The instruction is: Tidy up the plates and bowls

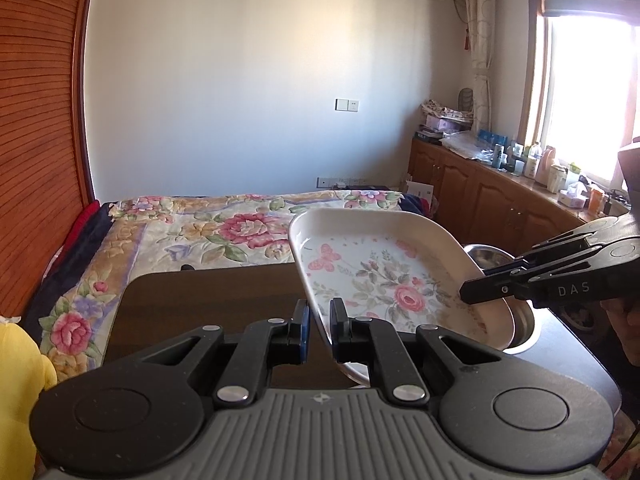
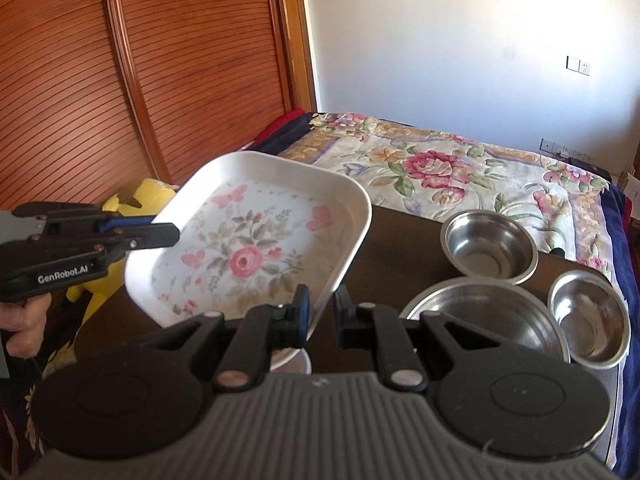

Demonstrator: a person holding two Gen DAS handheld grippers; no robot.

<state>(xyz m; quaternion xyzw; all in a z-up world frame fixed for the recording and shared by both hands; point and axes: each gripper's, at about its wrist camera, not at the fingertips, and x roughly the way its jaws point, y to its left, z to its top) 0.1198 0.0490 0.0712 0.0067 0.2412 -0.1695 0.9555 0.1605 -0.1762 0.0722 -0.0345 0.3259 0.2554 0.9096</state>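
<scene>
A white square plate (image 1: 384, 280) (image 2: 248, 248) with a rose and butterfly print hangs tilted above the dark table (image 1: 208, 308) (image 2: 400, 248). My left gripper (image 1: 320, 320) (image 2: 176, 232) is shut on its left rim. On the opposite rim my right gripper (image 2: 322, 308) (image 1: 466, 294) is shut as well. Three steel bowls stand on the table to the right: a mid-sized one (image 2: 488, 248), a large one (image 2: 480, 320) and a small one (image 2: 588, 320). In the left wrist view the plate hides most of the steel bowls (image 1: 490, 254).
A bed with a floral blanket (image 1: 224, 232) (image 2: 460, 172) lies just beyond the table. A slatted wooden wardrobe (image 2: 160, 80) stands at the left, with a yellow soft toy (image 2: 150, 194) below it. A cluttered wooden cabinet (image 1: 500, 196) runs under the window. A pale object (image 2: 296, 362) shows under the plate.
</scene>
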